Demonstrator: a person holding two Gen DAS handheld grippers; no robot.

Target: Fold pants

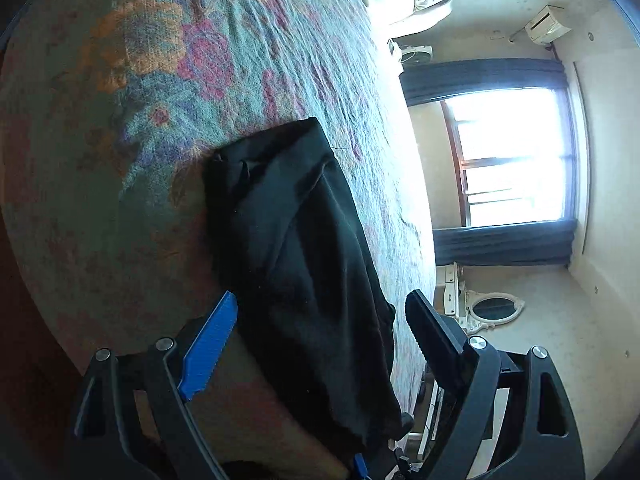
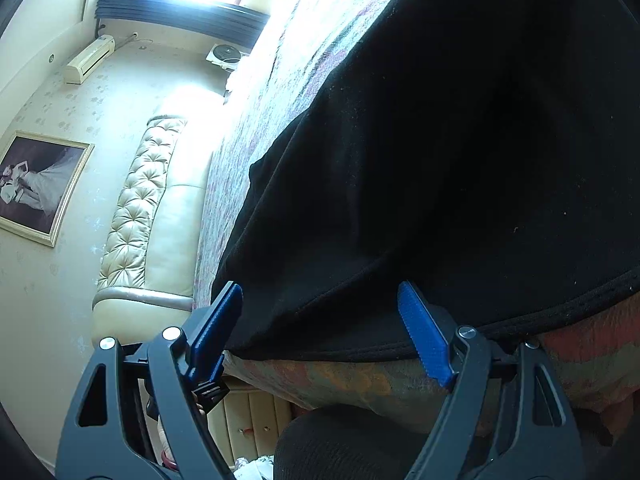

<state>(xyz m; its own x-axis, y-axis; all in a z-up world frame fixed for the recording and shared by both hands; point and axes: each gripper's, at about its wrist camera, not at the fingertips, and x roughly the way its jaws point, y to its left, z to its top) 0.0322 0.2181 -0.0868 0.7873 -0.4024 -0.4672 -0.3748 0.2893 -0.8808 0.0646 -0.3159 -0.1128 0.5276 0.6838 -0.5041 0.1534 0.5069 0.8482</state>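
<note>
The black pants (image 1: 304,248) lie as a long folded strip on the floral bed cover (image 1: 140,92), running away from my left gripper (image 1: 322,296). That gripper is open, its blue and black fingers astride the strip's near part without pressing it. In the right wrist view the pants (image 2: 460,152) fill most of the picture, their stitched hem edge (image 2: 400,350) lying near the bed's edge. My right gripper (image 2: 320,286) is open too, with a corner of the black cloth between its blue pads (image 2: 424,332), which stand apart from it.
A cream tufted headboard (image 2: 140,208) stands at one end of the bed. Beyond the bed's far edge are a bright window (image 1: 516,156) with dark curtains, a white oval mirror (image 1: 494,308), a wall air conditioner (image 2: 88,60) and a framed picture (image 2: 36,184). Drawers (image 2: 248,416) stand below the bed's corner.
</note>
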